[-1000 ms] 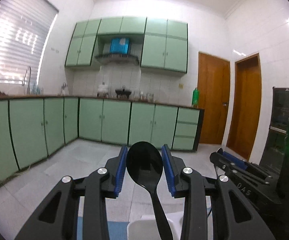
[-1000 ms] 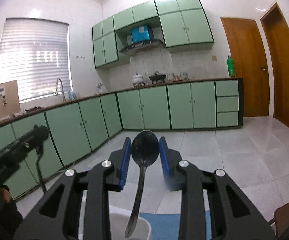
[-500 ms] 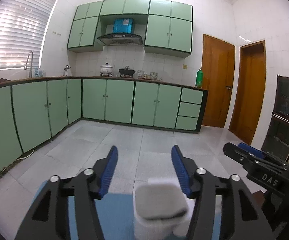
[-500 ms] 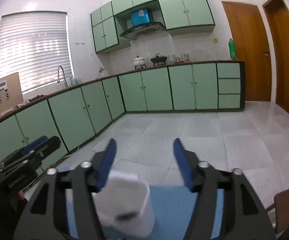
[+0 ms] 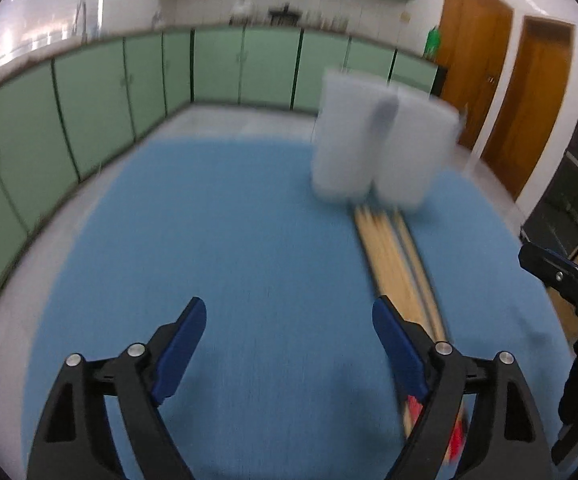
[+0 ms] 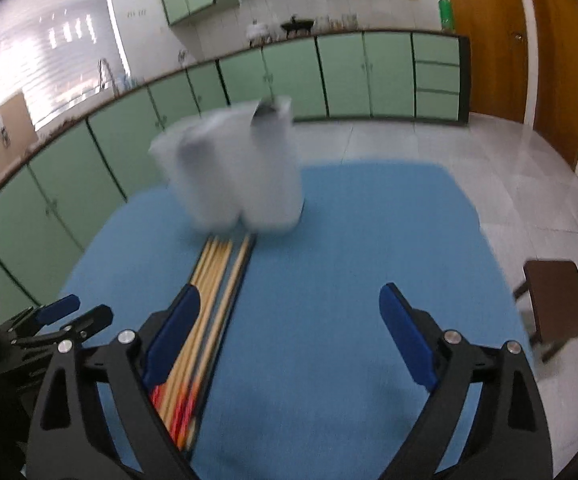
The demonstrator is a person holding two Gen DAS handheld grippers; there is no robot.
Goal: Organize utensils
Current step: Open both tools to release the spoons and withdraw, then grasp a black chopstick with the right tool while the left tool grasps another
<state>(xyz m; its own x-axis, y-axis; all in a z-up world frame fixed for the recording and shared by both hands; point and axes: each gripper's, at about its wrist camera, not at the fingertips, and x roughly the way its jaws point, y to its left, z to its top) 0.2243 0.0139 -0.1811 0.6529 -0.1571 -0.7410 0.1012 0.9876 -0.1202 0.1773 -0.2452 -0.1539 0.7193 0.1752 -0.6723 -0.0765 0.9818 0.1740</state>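
Note:
A white two-part utensil holder [image 5: 381, 148] stands on the blue mat [image 5: 229, 248], blurred; it also shows in the right wrist view [image 6: 237, 168]. A dark spoon [image 5: 383, 118] shows in it, and a dark spoon [image 6: 267, 110] stands in its right cup in the right wrist view. Several wooden chopsticks [image 5: 401, 264] with red ends lie in a row in front of the holder, also in the right wrist view [image 6: 209, 312]. My left gripper [image 5: 289, 344] is open and empty above the mat, left of the chopsticks. My right gripper [image 6: 289, 340] is open and empty, right of the chopsticks.
Green kitchen cabinets [image 5: 89, 92] line the walls. Wooden doors [image 5: 477, 64] are at the right. A small brown stool [image 6: 557, 300] stands right of the table. A black appliance [image 5: 573, 184] is at the far right.
Both grippers let go of their spoons into the holder, opened wide, then drew back and tilted down, so the mat and chopsticks came into view.

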